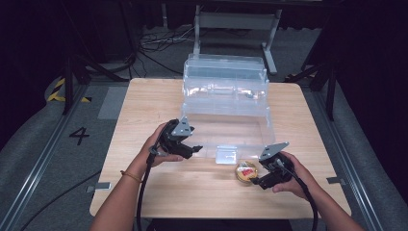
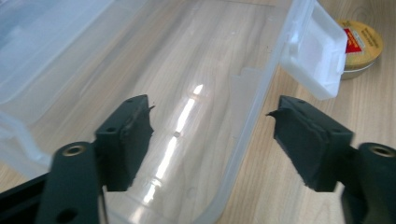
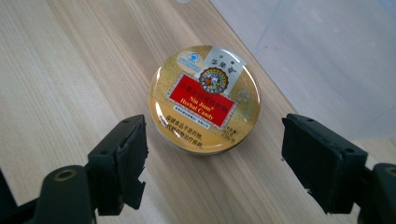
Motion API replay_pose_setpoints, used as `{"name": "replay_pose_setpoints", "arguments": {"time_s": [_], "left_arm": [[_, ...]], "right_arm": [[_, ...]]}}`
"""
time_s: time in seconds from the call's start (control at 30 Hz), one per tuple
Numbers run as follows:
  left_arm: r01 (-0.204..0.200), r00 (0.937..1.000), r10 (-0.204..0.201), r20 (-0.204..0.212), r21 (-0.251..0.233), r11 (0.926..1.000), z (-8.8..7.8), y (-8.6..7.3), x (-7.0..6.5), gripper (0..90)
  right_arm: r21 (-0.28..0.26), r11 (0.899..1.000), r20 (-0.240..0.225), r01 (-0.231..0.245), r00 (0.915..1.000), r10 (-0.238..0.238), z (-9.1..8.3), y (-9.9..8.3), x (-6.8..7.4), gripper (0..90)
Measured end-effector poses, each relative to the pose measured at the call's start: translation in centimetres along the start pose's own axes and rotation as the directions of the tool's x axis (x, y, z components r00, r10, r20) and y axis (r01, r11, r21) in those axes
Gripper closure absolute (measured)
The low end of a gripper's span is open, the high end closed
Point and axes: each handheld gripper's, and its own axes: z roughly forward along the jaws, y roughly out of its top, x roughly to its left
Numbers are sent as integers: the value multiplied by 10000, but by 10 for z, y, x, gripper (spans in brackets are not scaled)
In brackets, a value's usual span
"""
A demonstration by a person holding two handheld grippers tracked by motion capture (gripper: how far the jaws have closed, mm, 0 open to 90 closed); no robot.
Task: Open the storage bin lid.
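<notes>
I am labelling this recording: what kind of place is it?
Probably a lab or recording studio, not a home: black curtains around a lone wooden table, cables on the grey floor, and a painted number 4.

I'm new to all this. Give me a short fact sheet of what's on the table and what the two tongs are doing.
surface: wooden table
box: clear plastic box, lid open, nothing visible inside
tin: round gold candy tin, on the table beside the box
left tongs: open, straddling the box's near wall
right tongs: open, either side of the tin, not gripping it
</notes>
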Motion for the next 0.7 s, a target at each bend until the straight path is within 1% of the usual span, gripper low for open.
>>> {"name": "replay_pose_setpoints", "arguments": {"time_s": [0.07, 0.1, 0.13, 0.17, 0.23, 0.27, 0.3, 0.33, 0.37, 0.4, 0.43, 0.5, 0.53, 0.57, 0.6, 0.63, 0.7], "left_arm": [[-85, 9992, 86, -398, 31, 10000, -12, -1, -4, 212], [-60, 9984, 61, -568, 23, 10000, -18, -2, -6, 213], [49, 9980, -53, -636, -66, 10000, -24, -5, -7, 203], [181, 9984, -194, -527, -258, 9995, -31, -9, -9, 192], [195, 9974, -216, -694, -314, 9993, -40, -20, -14, 193], [279, 9974, -300, -662, -332, 9991, -42, -26, -15, 191], [386, 9973, -405, -606, -332, 9987, -43, -31, -16, 191], [436, 9973, -446, -580, -182, 9989, -43, -38, -17, 193], [501, 9966, -496, -662, 51, 9987, -41, -45, -19, 193], [571, 9958, -548, -733, 296, 9979, -39, -52, -19, 193], [718, 9952, -683, -695, 503, 9961, -36, -61, -20, 194], [980, 9939, -943, -574, 662, 9930, -32, -73, -20, 199], [1100, 9928, -1055, -571, 819, 9906, -29, -81, -21, 199], [1186, 9918, -1132, -589, 984, 9881, -27, -86, -21, 197], [1257, 9911, -1202, -574, 1044, 9866, -25, -90, -21, 197], [1377, 9898, -1320, -537, 1214, 9830, -23, -96, -20, 197], [1441, 9888, -1369, -592, 1425, 9793, -20, -103, -20, 193]], "right_arm": [[-3, 10000, -138, -31, 9999, 31, 2, 4, 0, 217], [58, 10000, -104, -1, 9999, 1, 4, 6, 0, 209], [77, 10000, 43, 59, 10000, -60, 5, 8, 1, 209], [76, 9999, 166, 111, 9998, -113, 7, 9, 0, 217], [183, 9998, 114, 35, 9999, -38, 11, 11, -2, 218], [241, 9997, 141, -43, 9999, 40, 14, 12, -2, 219], [240, 9996, 84, -114, 9999, 112, 15, 12, -3, 219], [282, 9995, 32, -162, 9999, 161, 17, 13, -4, 220], [351, 9992, 108, -180, 9998, 176, 18, 14, -4, 222], [347, 9993, 207, -101, 9997, 94, 20, 15, -4, 224], [365, 9992, 177, -140, 9998, 134, 21, 16, -4, 227], [401, 9991, 97, -144, 9999, 141, 23, 17, -4, 217], [372, 9991, 31, -196, 9998, 195, 24, 18, -4, 217], [386, 9990, -46, -212, 9998, 214, 25, 19, -4, 209], [439, 9989, -58, -181, 9998, 184, 25, 20, -3, 211], [437, 9989, -88, -164, 9998, 168, 26, 20, -3, 214], [409, 9990, -99, -197, 9997, 201, 27, 21, -2, 212]]}}
